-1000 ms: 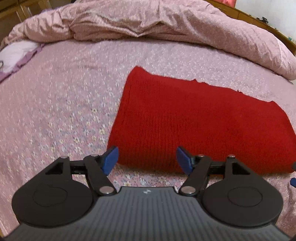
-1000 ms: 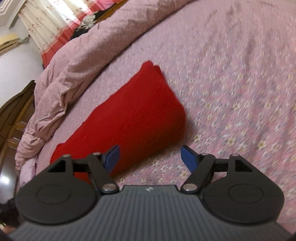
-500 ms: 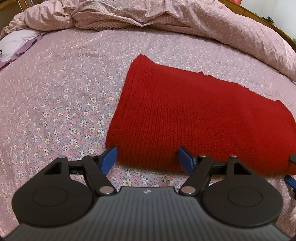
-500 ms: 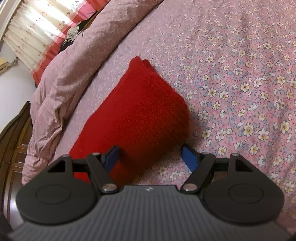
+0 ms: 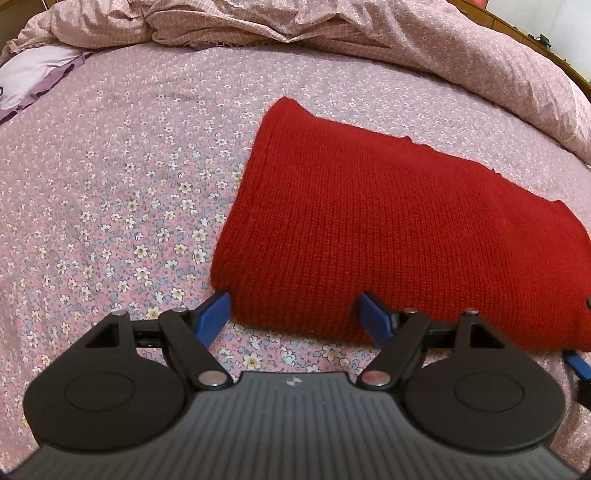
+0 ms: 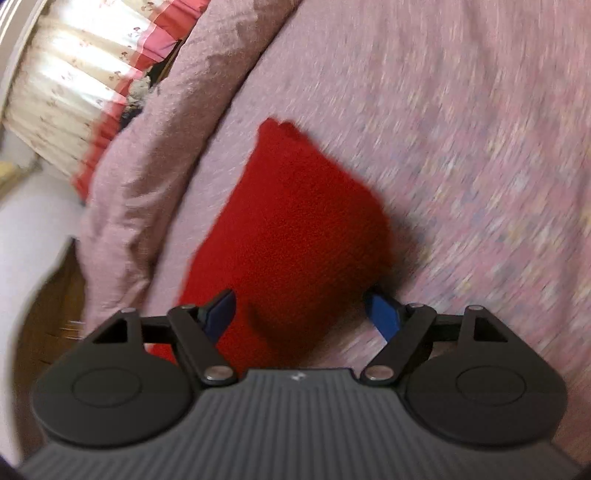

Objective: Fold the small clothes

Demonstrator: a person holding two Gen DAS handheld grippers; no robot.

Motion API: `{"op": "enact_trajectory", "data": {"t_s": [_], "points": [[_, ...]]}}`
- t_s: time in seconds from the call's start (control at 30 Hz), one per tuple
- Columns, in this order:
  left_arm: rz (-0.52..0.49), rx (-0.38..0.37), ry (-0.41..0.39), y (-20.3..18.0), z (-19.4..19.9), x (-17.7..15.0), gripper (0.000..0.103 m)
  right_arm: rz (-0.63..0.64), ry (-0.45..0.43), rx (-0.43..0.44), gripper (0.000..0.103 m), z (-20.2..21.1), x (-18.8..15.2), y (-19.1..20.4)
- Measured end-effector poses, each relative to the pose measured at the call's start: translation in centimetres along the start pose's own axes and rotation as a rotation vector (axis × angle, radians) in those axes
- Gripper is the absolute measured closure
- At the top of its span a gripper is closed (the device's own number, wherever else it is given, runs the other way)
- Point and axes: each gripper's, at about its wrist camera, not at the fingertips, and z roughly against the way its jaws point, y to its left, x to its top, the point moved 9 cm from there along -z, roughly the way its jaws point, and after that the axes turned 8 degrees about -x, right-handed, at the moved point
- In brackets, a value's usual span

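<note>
A folded red knit garment [image 5: 388, 229] lies flat on the flowered pink bedsheet [image 5: 110, 192]. My left gripper [image 5: 293, 308] sits low at the garment's near left corner. Its jaws are opening, the near edge of the knit lies between the blue fingertips [image 5: 216, 314], and the pads do not press on it. In the blurred right wrist view, the right gripper [image 6: 301, 304] straddles the other end of the garment [image 6: 295, 229]; its jaws are opening too, with red cloth between them. A blue finger of the right gripper [image 5: 576, 363] shows at the right edge of the left wrist view.
A bunched pink duvet [image 5: 332, 33] runs along the far side of the bed. A white and purple cloth [image 5: 33, 74] lies at the far left. Cream and red curtains [image 6: 74, 85] and dark wooden furniture [image 6: 48, 314] stand beyond the bed's edge.
Both grippers have closed in on the near edge of the red garment, and their jaws stand a little wider. The right wrist view has rolled and is now blurred.
</note>
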Motion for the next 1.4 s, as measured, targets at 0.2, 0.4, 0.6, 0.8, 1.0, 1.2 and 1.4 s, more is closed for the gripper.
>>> {"op": "enact_trajectory", "data": {"t_s": [0.2,0.4,0.6,0.8,1.0,1.2,1.4], "points": [[0.011,-0.008,0.011,0.1,-0.1,0.0,0.022,-0.012,-0.062,-0.003,0.025,-1.2,0.0,0.8],[0.044,-0.02,0.037,0.4,-0.6,-0.4,0.022,-0.012,-0.103,-0.042,0.025,-1.9,1.0,1.2],[0.04,-0.023,0.037,0.5,-0.6,-0.2,0.022,0.079,-0.139,-0.101,0.031,-2.1,0.7,1.8],[0.035,-0.011,0.036,0.2,-0.4,-0.3,0.022,0.098,-0.133,-0.117,0.037,-2.2,0.8,1.6],[0.029,-0.004,0.021,0.1,0.2,-0.1,0.022,0.087,-0.126,-0.12,0.038,-2.1,0.6,1.4],[0.022,0.009,0.001,0.1,1.3,-0.1,0.022,0.069,-0.129,-0.112,0.038,-1.9,0.5,1.3],[0.02,0.007,-0.015,-0.1,2.0,-0.1,0.022,0.009,-0.139,-0.078,0.044,-1.5,0.4,0.6]]}}
